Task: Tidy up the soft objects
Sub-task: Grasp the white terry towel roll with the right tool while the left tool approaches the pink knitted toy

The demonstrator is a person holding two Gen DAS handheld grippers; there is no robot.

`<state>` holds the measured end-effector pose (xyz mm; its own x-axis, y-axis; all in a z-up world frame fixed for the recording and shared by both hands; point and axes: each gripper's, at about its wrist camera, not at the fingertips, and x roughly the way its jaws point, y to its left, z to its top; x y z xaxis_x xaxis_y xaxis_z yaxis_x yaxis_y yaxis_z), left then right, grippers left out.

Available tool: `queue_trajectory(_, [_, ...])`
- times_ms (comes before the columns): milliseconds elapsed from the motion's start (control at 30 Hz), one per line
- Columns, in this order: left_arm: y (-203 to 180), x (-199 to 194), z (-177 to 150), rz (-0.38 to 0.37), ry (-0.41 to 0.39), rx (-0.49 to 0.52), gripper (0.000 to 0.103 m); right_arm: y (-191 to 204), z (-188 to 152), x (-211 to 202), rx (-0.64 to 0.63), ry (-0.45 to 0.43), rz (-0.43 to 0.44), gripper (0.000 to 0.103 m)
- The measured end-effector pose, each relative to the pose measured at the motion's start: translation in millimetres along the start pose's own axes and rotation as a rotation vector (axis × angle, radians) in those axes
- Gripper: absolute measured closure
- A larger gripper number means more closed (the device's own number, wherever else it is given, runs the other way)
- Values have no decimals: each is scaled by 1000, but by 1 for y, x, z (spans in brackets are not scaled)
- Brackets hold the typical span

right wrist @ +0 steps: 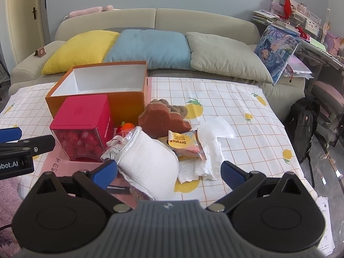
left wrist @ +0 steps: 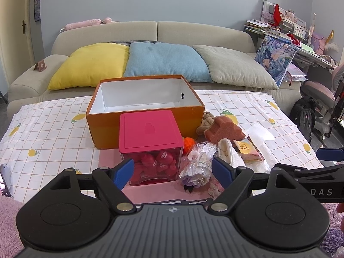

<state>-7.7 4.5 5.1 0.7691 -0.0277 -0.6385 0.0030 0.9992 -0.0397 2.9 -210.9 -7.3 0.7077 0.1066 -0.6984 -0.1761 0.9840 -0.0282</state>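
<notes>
Left wrist view: blue-padded fingers (left wrist: 123, 173) of the left gripper (left wrist: 172, 172) spread wide, holding nothing, hovering low over the near edge of the counter (left wrist: 53, 129) with its lemon-print checked cloth. Just beyond the fingers, a clear plastic cube with a magenta lid (left wrist: 150, 129), filled with red pieces, standing on a pink mat (left wrist: 109, 157). Right beside it, a crinkly clear bag of white and purple bits (left wrist: 196, 167), then a rolled white towel (left wrist: 228, 152), a yellow-and-pink snack packet (left wrist: 248, 150) and crumpled white tissue (left wrist: 261, 137). Behind these, a small orange knitted ball (left wrist: 189, 144), a terracotta sponge block (left wrist: 223, 131) and a tan knotted rope toy (left wrist: 207, 121). Farther back, an open orange cardboard box with white lining (left wrist: 146, 99), touching the cube's rear, nothing visible inside. Beyond the counter, a beige sofa (left wrist: 193, 32) with 3 cushions: yellow, blue, grey-green.

Right wrist view: right gripper (right wrist: 168, 172) likewise parted wide and gripping nothing, fingers (right wrist: 233, 175) straddling the near end of the rolled white towel, left pad just beside it. All soft objects heaped on the counter right of the box, none in it.
</notes>
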Motion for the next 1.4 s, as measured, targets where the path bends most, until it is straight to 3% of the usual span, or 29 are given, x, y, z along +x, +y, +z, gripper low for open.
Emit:
queue_trajectory(200, [1, 3, -4, -46, 27, -10, 16, -6, 0, 5, 20, 22, 19, 4])
queue_trajectory(300, [4, 10, -2, -90, 54, -3, 21, -8, 2, 12, 21, 41, 51, 16])
queue_trajectory(367, [5, 15, -2, -117, 72, 0, 27, -7, 2, 19, 14, 65, 84, 16])
queue_trajectory(533, [13, 32, -6, -111, 122, -7, 27, 10, 2, 44, -54, 111, 194, 16])
queue_trajectory(733, [17, 51, -12, -123, 188, -3, 27, 17, 7, 90, -94, 138, 177, 19])
queue_trajectory(900, [13, 63, -13, -147, 222, 15, 27, 0, 9, 119, -19, 188, 198, 29])
queue_trajectory(1233, [3, 85, -12, -190, 271, 37, 27, -24, 3, 158, 251, 309, 309, 24])
queue_trajectory(1267, [3, 87, -12, -191, 277, 36, 27, -22, 3, 161, 257, 313, 319, 26])
queue_trajectory(1300, [3, 88, -13, -190, 282, 34, 27, -20, 3, 163, 256, 314, 319, 37])
queue_trajectory(1400, [3, 91, -14, -187, 294, 30, 27, -21, 5, 165, 272, 314, 334, 53])
